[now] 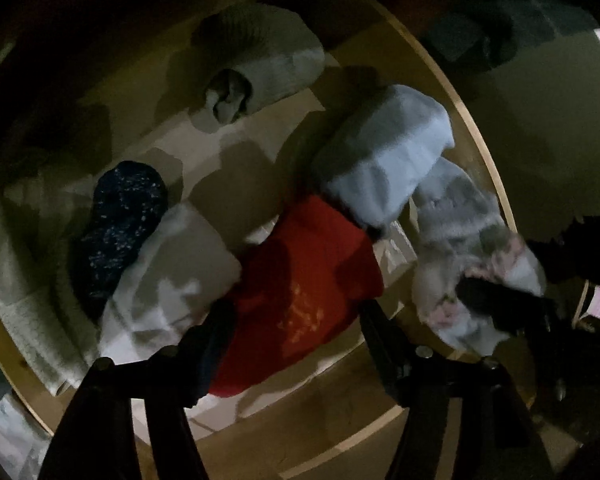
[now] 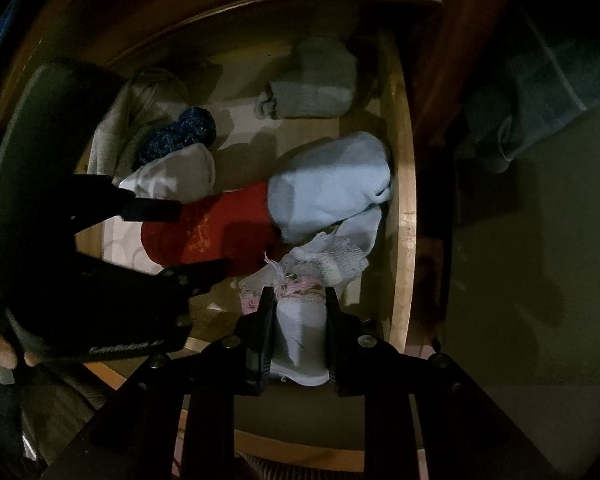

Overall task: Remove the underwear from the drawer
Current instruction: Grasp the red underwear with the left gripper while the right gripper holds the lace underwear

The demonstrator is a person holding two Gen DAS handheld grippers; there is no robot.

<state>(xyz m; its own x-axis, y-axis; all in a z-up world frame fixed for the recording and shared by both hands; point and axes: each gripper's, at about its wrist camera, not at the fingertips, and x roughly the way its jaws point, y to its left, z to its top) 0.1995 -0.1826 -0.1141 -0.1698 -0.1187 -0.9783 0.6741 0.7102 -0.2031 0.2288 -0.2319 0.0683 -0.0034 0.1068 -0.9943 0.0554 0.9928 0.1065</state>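
Left wrist view: my left gripper [image 1: 292,320] hangs with its jaws wide, nothing pinched, straddling the red garment [image 1: 300,280] in the drawer [image 1: 488,152]; a pale blue bundle [image 1: 384,160] lies just beyond the far fingertip. Right wrist view: my right gripper [image 2: 298,304] is clamped narrow on the white underwear [image 2: 300,320], its frayed pink-trimmed edge [image 2: 296,284] bunched at the fingertips. I judge it light, soft and floppy, so a pinch on the thick folded middle should serve best.
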